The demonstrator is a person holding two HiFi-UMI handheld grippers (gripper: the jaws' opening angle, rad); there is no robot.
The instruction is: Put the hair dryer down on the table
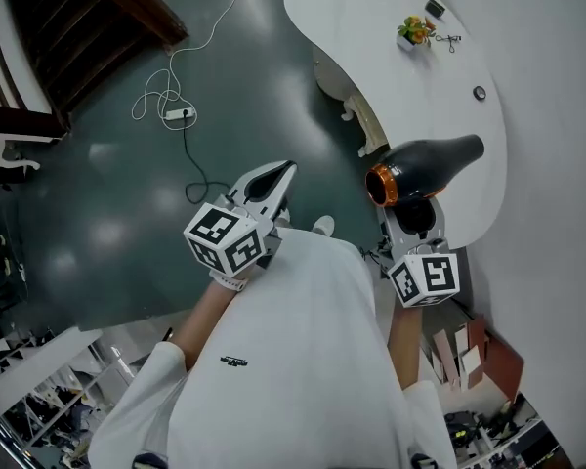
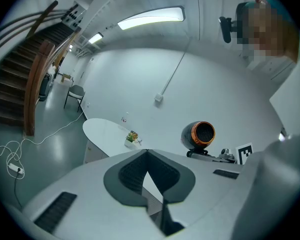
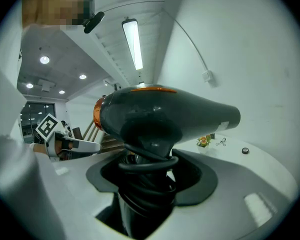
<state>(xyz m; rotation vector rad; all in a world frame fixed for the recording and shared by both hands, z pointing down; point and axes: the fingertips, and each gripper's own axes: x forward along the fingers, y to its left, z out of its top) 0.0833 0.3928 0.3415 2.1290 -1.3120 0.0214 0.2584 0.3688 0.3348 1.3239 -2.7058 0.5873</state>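
Note:
A black hair dryer [image 1: 425,167] with an orange ring at its rear hangs in the air over the near edge of the curved white table [image 1: 371,18]. My right gripper [image 1: 415,218] is shut on its handle. In the right gripper view the dryer body [image 3: 165,115] lies across the top, and the handle with its black cord wound around it [image 3: 147,184] fills the space between the jaws. My left gripper [image 1: 276,177] hovers over the dark floor, left of the dryer, with its jaws shut on nothing. The left gripper view shows the dryer [image 2: 200,134] end-on.
On the table stand a small pot of flowers [image 1: 415,30], scissors [image 1: 449,39], a small round dark object [image 1: 480,93] and a dark item [image 1: 436,8]. A power strip with a white cable [image 1: 179,114] lies on the floor. Wooden stairs [image 1: 88,18] rise at the far left.

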